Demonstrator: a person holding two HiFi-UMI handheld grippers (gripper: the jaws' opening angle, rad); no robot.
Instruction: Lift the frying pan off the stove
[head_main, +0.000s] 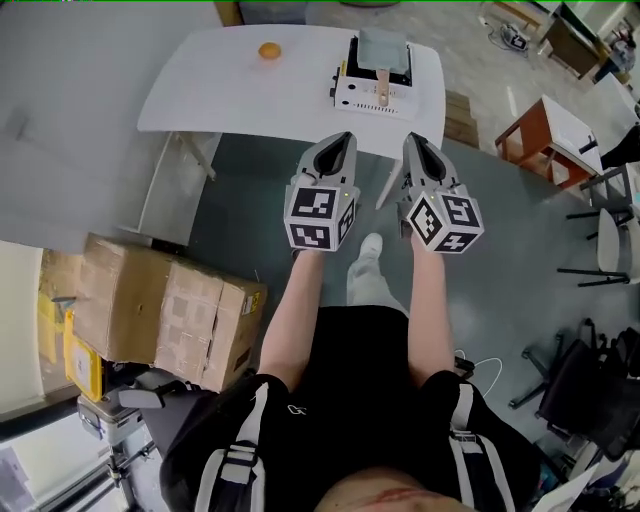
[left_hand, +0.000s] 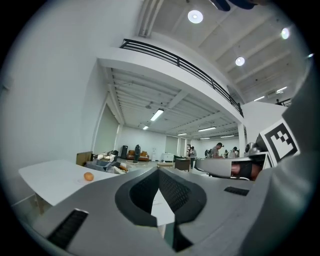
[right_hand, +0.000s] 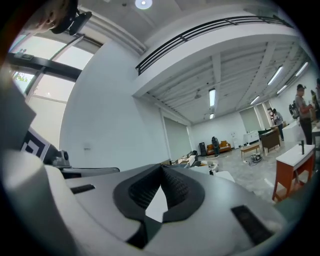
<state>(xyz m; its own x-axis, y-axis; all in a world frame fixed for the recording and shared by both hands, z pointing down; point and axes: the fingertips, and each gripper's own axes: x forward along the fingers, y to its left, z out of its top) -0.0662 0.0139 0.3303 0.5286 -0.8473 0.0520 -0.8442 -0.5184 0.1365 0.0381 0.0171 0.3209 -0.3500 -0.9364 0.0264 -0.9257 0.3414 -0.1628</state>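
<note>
Frying pan (head_main: 384, 52) apart, beyond right hand-held gripper (head_main: 413, 140)

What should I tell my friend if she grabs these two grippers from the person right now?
Left gripper: shut, empty, in the air short of the table.
Right gripper: shut, empty, level with the left one.
Things: the frying pan sits on the small white stove at the table's right side, its wooden handle pointing toward the person. An orange lies further left.
Done: nothing yet; the pan is untouched.
Left: open a gripper, probably the right as the nearer one, reach the handle, close on it and lift the pan off the stove.
</note>
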